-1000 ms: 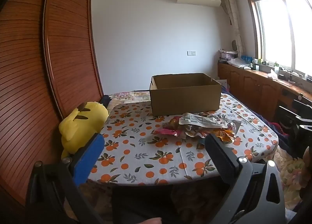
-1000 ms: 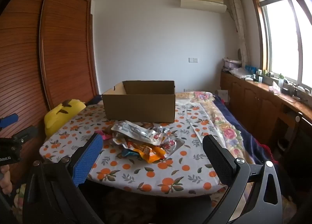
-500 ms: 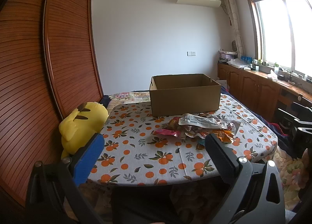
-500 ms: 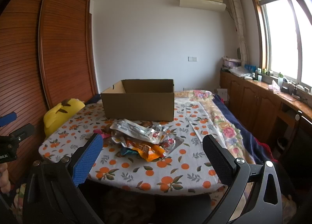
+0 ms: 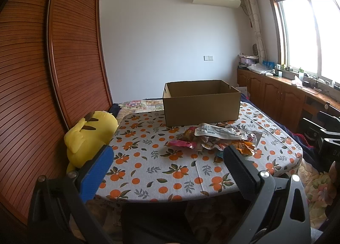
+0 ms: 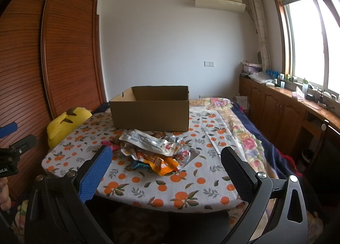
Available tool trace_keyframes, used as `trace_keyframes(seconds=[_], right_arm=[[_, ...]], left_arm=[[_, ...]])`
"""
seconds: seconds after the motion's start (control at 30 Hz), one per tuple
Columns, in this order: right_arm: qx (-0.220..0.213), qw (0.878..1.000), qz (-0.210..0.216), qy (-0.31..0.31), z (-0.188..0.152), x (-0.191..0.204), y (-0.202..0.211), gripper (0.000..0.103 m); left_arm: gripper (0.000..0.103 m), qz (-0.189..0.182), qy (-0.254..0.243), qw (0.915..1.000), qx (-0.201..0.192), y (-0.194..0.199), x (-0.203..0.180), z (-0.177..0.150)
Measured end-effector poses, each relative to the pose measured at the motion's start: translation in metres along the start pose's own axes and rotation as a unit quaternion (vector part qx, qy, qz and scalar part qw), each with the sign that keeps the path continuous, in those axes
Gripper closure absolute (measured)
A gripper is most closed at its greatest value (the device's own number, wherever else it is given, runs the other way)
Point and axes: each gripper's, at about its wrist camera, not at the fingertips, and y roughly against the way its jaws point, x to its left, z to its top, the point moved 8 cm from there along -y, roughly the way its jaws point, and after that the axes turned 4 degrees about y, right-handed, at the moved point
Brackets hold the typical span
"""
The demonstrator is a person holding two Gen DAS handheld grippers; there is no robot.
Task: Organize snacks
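Both grippers hang in front of the near edge of the surface (image 5: 148, 171), a table under a grey cloth printed with oranges and leaves. The left gripper (image 5: 167, 157) has its jaws spread wide with nothing between them, one finger faced in blue, the other black. The right gripper (image 6: 165, 157) is the same: jaws wide apart, empty, held short of the cloth's edge.

The pile of snack packets (image 6: 155, 150) lies loose on the cloth, just in front of the cardboard box (image 6: 150, 112). A clear silvery packet (image 6: 144, 138) sits on top, an orange packet (image 6: 161, 164) sticks out at the near side, and a pink packet (image 5: 180, 143) juts out to the left. In the left wrist view the heap sits toward the right finger; in the right wrist view it lies between the two fingers, farther off.

The box stands open-topped at the far part of the surface, its inside not visible. A yellow plush toy (image 5: 89, 137) leans at the left edge of the table, against the slatted wooden wardrobe (image 5: 42, 84). On the right, a bed with a floral cover (image 6: 244, 133) runs beside wooden cabinets (image 6: 276, 108) under the window. The left gripper also shows at the left edge of the right wrist view, held in a hand (image 6: 4, 193).
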Motion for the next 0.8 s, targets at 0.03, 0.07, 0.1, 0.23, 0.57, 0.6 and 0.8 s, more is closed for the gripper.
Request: trace_keyframes(seconds=[0.03,0.07,0.1,0.23,0.57,0.6,0.8], right_arm=[[0.000,1.000,0.000,0.000,0.0001,0.0001,-0.0002,0.000],[0.000,1.000,0.001,0.000,0.0000,0.0005,-0.0009,0.000],[0.000,1.000,0.001,0.000,-0.0002,0.0007,-0.0010,0.000],[0.001,1.000,0.001,0.000,0.0000,0.0011,-0.0015,0.000],[0.001,1.000,0.001,-0.001,-0.0001,0.0012,-0.0028,0.000],[0.001,1.000,0.001,-0.001,-0.0001,0.0013,-0.0030,0.000],[0.001,1.000,0.001,-0.001,-0.0002,0.0016,-0.0028,0.000]], left_arm=[[0.000,0.000,0.000,1.0000,0.000,0.0000,-0.0001,0.0001],[0.000,0.000,0.000,1.0000,0.000,0.0002,-0.0001,0.0002],[0.000,0.000,0.000,1.0000,0.000,-0.0002,0.0003,0.0000],[0.000,0.000,0.000,1.0000,0.000,-0.0002,0.0004,0.0000],[0.000,0.000,0.001,1.0000,0.000,0.0004,0.0001,0.0002],[0.000,0.000,0.000,1.0000,-0.001,0.0002,0.0003,0.0002],[0.000,-0.001,0.000,1.0000,-0.001,0.0021,-0.0007,0.0029]])
